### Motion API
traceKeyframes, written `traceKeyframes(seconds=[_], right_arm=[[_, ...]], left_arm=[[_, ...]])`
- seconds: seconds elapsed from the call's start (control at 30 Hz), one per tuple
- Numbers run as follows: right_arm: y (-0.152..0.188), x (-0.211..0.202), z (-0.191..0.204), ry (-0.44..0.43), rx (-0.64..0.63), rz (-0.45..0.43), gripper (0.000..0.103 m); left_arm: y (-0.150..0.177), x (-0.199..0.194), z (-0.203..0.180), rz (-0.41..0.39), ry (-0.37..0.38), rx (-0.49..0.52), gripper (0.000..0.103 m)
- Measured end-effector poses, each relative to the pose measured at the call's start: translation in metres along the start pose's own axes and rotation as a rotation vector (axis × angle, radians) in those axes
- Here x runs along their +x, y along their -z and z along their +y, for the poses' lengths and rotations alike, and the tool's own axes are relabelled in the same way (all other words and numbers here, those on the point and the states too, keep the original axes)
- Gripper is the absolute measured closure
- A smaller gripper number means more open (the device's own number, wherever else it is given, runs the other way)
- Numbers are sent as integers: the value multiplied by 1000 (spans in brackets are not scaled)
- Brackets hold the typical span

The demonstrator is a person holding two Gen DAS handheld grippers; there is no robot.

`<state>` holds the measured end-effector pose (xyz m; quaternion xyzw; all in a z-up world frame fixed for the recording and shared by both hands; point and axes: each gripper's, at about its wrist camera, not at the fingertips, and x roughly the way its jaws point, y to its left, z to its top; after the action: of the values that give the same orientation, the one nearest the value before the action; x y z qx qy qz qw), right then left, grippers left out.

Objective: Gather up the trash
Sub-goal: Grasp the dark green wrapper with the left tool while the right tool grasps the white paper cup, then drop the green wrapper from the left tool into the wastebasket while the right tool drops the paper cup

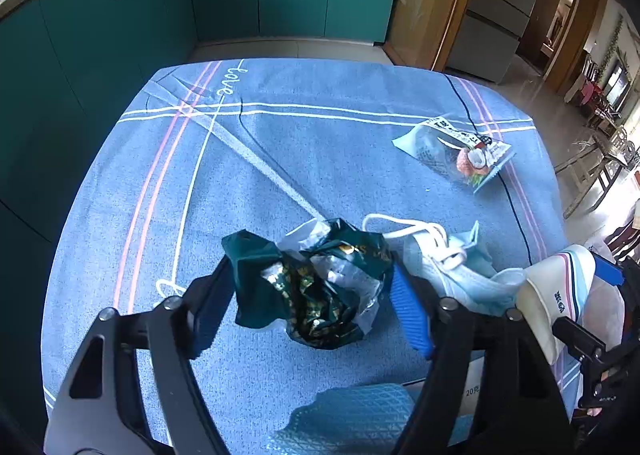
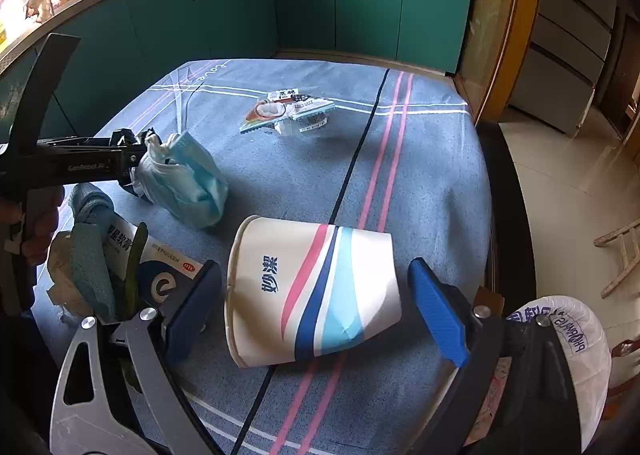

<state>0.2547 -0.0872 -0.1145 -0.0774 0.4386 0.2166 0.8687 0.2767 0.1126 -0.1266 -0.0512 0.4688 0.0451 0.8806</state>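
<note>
A crumpled dark green foil wrapper (image 1: 316,291) lies on the blue tablecloth (image 1: 280,159) between the open fingers of my left gripper (image 1: 308,303). A blue face mask (image 1: 452,267) lies just right of it and also shows in the right wrist view (image 2: 188,183). A white paper cup (image 2: 308,291) with pink and blue stripes lies on its side between the open fingers of my right gripper (image 2: 316,307); it also shows in the left wrist view (image 1: 556,291). A snack packet (image 1: 460,151) lies farther back on the cloth, also in the right wrist view (image 2: 288,111).
A small medicine box (image 2: 160,275), a teal cloth (image 2: 92,267) and crumpled paper lie at the near left. A white-lined bin (image 2: 568,351) stands at the table's right edge. Teal cabinets (image 2: 320,3) line the far wall.
</note>
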Motion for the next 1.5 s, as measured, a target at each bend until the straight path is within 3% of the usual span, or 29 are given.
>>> traceKeyframes(seconds=[0.07,0.2,0.4,0.53,0.9,0.97,1.1,1.33,1.5], right_arm=[[0,1,-1,11,1,2,11],[0,1,0,31,2,0,11],[3,5,5,66,-10,-4,11],[5,10,8,102,-26,7,11],[6,15,15,121,-56,2,11],[7,13,15,115,-53,-3,17],[7,4,16,89,-40,-32,18],[-1,-56,-4,103,22,-172,18],[8,-119,-37,180,95,-308,18]], left_arm=[[0,-3,-2,-16,-23,17,35],[0,-31,-4,-150,-112,37,36],[1,-68,-9,-317,-131,18,36],[0,-80,-16,-373,-153,38,35],[5,-92,-32,-404,-163,91,35],[8,-93,-33,-412,-159,90,35],[10,-99,-33,-449,-157,86,35],[13,-111,-40,-491,-117,88,35],[18,-111,-62,-482,-62,139,35]])
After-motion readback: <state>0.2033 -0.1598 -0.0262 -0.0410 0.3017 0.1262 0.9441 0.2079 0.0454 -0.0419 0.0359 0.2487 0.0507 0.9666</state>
